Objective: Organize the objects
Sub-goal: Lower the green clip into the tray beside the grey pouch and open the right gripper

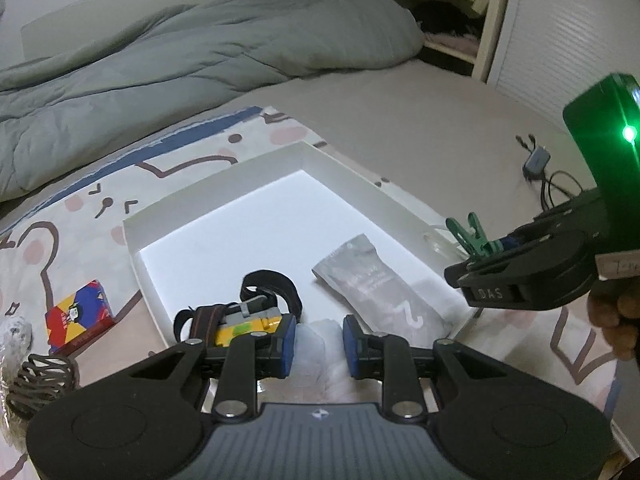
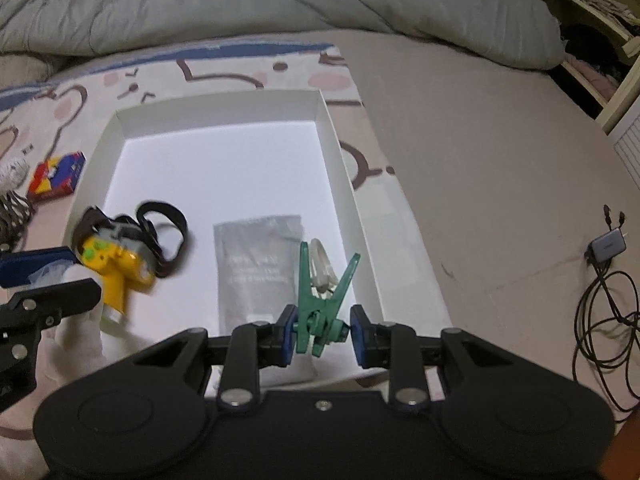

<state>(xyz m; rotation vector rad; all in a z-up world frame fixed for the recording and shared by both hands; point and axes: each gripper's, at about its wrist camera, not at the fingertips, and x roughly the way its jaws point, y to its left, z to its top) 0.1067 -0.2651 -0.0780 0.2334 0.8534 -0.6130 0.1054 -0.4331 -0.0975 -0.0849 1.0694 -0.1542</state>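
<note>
The yellow headlamp (image 2: 116, 268) smears with motion blur in the right wrist view. Print on the grey pouch (image 2: 258, 264) is too small to read. A coiled brown thing (image 1: 40, 380) at the mat's (image 1: 192, 160) near-left edge is unclear.

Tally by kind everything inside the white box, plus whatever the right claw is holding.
Clothespins: 2, a green clothespin in the right claw and a white clothespin in the white box
Headlamp: 1
Grey pouch: 1
Total: 4
</note>
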